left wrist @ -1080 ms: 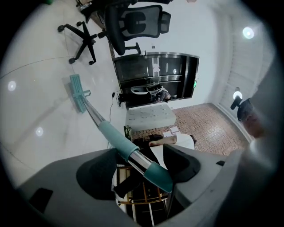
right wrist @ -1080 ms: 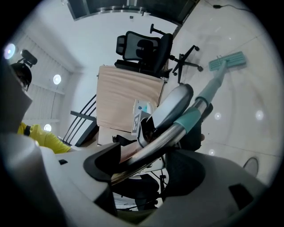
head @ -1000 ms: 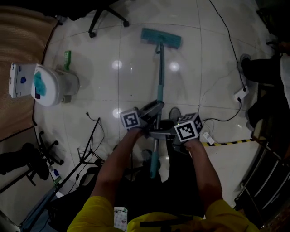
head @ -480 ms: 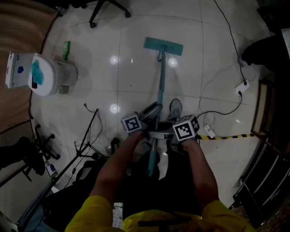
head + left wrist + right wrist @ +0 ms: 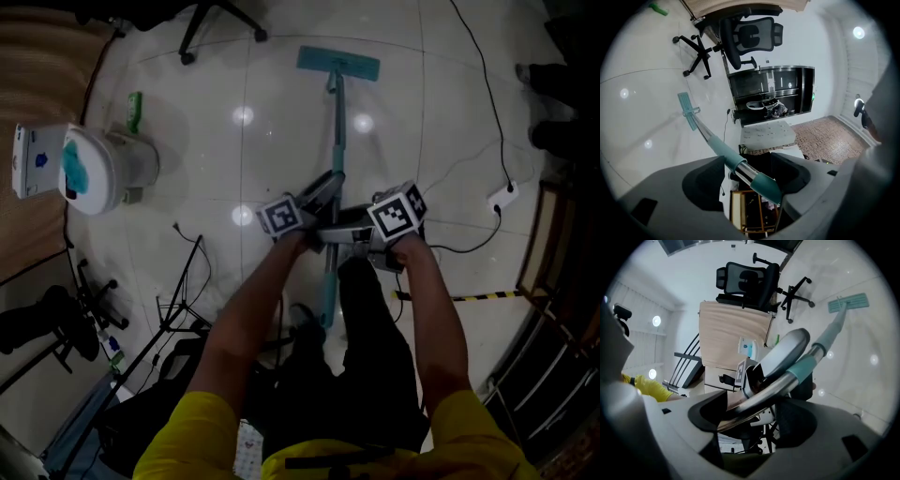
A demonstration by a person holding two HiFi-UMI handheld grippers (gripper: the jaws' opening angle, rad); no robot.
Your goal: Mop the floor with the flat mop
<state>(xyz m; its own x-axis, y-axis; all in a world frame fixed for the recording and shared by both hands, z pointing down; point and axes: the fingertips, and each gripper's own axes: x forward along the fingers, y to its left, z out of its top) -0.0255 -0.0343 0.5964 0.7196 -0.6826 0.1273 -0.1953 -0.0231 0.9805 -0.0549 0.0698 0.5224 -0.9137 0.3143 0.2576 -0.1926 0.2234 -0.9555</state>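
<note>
Head view gave us the flat mop [image 5: 334,141] stretched out ahead over the floor [image 5: 281,141], which was glossy pale tile that mirrored round spots of light. The mop's head [image 5: 338,63] was a thin teal rectangle lying flat on the tiles, far from us. Its pole [image 5: 723,153] was slim and round, with matte teal sleeves alternating with bare, shiny metal.

The left hand-held gripper [image 5: 319,195] had its dark, scooped jaws closed narrowly on the pole, at a metal stretch between two teal sleeves. The right hand-held gripper [image 5: 336,234] sat just beside it, and we saw its jaws clamped on the polished metal tube below a teal sleeve.

A black mesh-backed office chair [image 5: 750,37] stood beyond the mop, and a thin black cable [image 5: 483,94] snaked over the tiles to the right.
</note>
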